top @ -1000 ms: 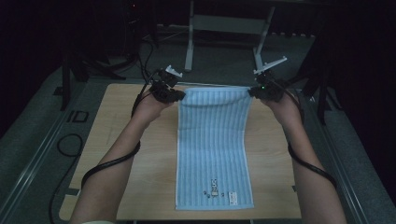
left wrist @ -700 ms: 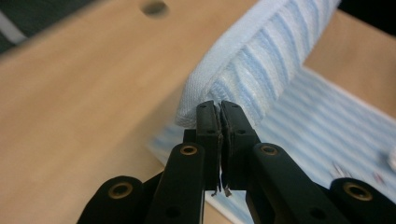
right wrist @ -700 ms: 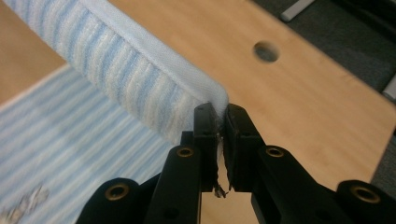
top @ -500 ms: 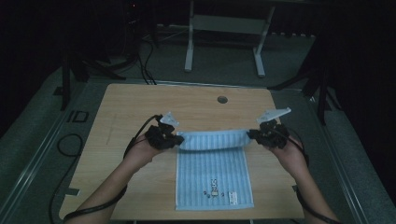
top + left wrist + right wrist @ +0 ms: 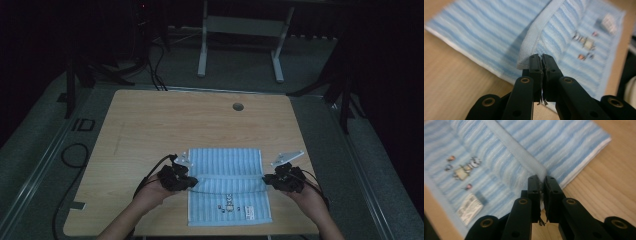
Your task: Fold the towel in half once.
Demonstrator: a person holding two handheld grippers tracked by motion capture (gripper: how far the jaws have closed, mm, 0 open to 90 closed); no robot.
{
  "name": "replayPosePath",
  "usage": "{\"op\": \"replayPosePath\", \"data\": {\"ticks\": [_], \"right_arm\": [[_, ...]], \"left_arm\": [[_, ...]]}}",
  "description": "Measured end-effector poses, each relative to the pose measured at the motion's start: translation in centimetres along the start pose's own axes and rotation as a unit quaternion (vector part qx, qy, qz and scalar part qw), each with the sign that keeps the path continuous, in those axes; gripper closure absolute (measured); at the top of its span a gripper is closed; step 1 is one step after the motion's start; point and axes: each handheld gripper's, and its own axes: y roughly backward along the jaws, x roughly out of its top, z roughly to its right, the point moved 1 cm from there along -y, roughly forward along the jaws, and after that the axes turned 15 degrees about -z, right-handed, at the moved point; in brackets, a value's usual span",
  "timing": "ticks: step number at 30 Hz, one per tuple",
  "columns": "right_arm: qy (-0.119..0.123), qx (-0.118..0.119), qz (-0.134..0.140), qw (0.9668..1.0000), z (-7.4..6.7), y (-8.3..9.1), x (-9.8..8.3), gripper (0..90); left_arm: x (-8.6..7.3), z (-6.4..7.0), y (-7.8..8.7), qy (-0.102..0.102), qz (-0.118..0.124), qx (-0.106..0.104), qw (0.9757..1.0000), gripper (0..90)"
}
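folded towel (image 5: 227, 187) at six o'clock on the table (image 5: 150, 130), left gripper (image 5: 192, 182) at its nine o'clock edge, right gripper (image 5: 265, 181) at three; cable hole (image 5: 238, 106) toward twelve, metal stand (image 5: 240, 30) beyond the table.

Legible markings: none.
You will find a small white label (image 5: 470, 208) sewn near one corner of the striped towel (image 5: 227, 170), but its print is too blurred to read. The small embroidered figures (image 5: 586, 45) beside it form no letters you can make out.
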Motion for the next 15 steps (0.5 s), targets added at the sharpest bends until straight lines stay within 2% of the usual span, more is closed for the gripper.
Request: {"op": "replayPosePath", "data": {"ticks": [2, 4, 7, 9, 10, 12, 13, 14, 15], "right_arm": [[-0.002, 0.002, -0.006, 1.0, 0.1, -0.6, 0.1, 83.8], [-0.006, 0.007, 0.001, 1.0, 0.3, -0.4, 0.0, 83.8], [-0.003, 0.004, 0.017, 0.9998, -0.1, 1.3, -0.3, 83.8], [-0.002, -0.001, 0.032, 0.9995, -0.7, 2.8, -1.0, 83.8], [0.002, -0.001, 0.044, 0.9991, -1.2, 3.6, -1.5, 83.8], [0.011, 0.014, 0.056, 0.9983, -2.7, 4.7, -3.1, 82.0], [0.016, 0.039, 0.052, 0.9977, -3.4, 4.8, -4.0, 76.4], [0.016, 0.039, 0.052, 0.9977, -3.4, 4.8, -4.0, 76.4], [0.022, 0.055, 0.047, 0.9971, -3.9, 4.7, -4.7, 73.3]], "left_arm": [[0.0, 0.0, -0.3, 0.003, 0.001, -0.006, 1.0, 86.4], [0.0, 0.1, 0.3, 0.004, 0.009, -0.004, 0.9999, 86.5], [-0.1, 0.9, 2.5, -0.002, 0.043, 0.008, 0.9991, 86.4], [-0.5, 1.9, 3.6, -0.015, 0.054, 0.023, 0.9982, 86.4], [-0.9, 2.6, 4.0, -0.019, 0.058, 0.019, 0.998, 86.3], [-1.9, 3.9, 4.0, -0.048, 0.038, -0.008, 0.9981, 82.6], [-2.4, 4.5, 3.8, -0.053, 0.033, -0.009, 0.998, 74.7], [-2.4, 4.5, 3.8, -0.053, 0.033, -0.009, 0.998, 67.9], [-3.7, 5.1, 3.2, -0.051, 0.026, -0.036, 0.9977, 67.9]]}}
